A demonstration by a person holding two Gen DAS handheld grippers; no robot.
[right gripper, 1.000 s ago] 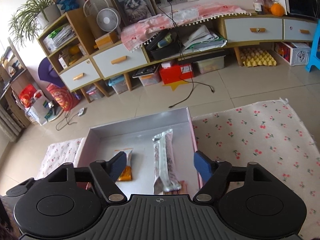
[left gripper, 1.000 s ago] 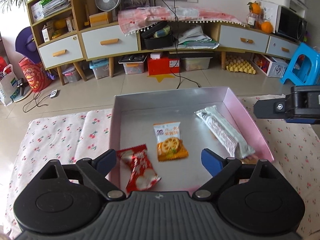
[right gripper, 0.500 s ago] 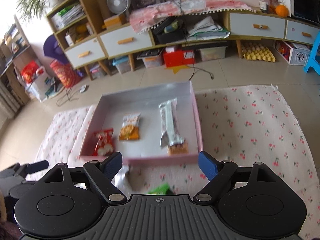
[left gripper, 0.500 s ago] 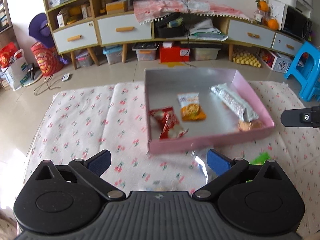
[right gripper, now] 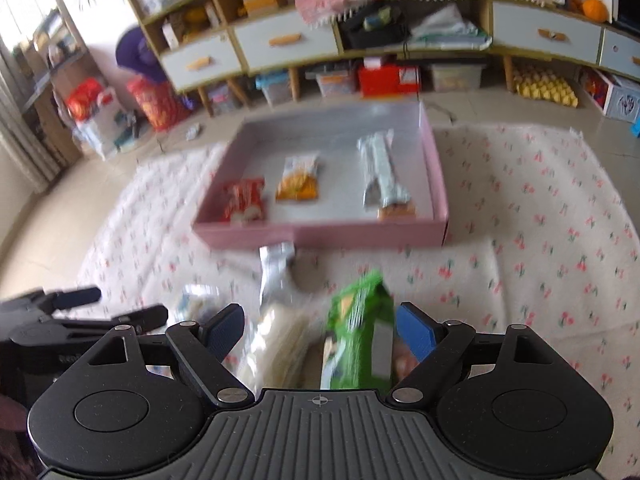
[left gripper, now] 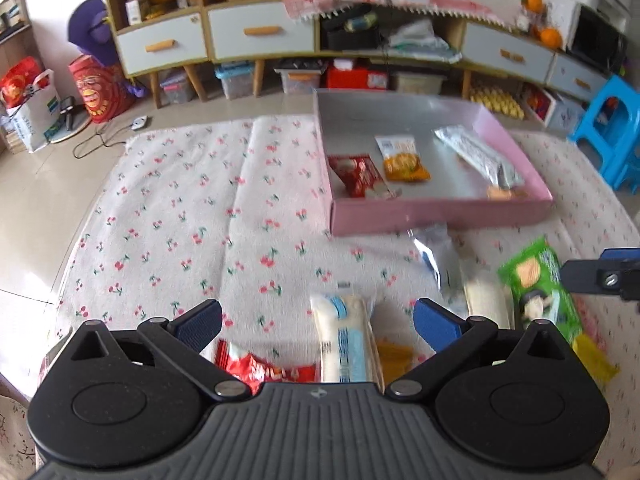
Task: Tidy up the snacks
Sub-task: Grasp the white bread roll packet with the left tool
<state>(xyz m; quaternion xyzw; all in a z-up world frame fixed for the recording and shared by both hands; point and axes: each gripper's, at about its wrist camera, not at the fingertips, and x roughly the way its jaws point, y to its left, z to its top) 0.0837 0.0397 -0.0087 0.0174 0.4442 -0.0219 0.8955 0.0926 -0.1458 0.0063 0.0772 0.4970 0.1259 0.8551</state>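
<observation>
Both claws released, over loose snacks near the tray.
L claw (left gripper: 316,318) & R claw (right gripper: 318,330) grip nothing; white pack (left gripper: 346,340), green pack (right gripper: 360,332) lie just before tray (left gripper: 436,210); 3 packs inside it.

A white cloth printed with small cherries (left gripper: 192,208) covers the tiled floor (left gripper: 36,184), and beyond its far edge a long wooden sideboard (left gripper: 260,36) with pale drawers stands against the wall. Under the sideboard sit clear storage boxes (left gripper: 236,84), a red box (left gripper: 356,78) and a yellow egg tray (left gripper: 496,102). A blue plastic stool (left gripper: 612,128) stands off the cloth's far right corner, red printed bags (left gripper: 100,88) off its far left corner, and oranges (left gripper: 550,36) rest on the sideboard's right end.
</observation>
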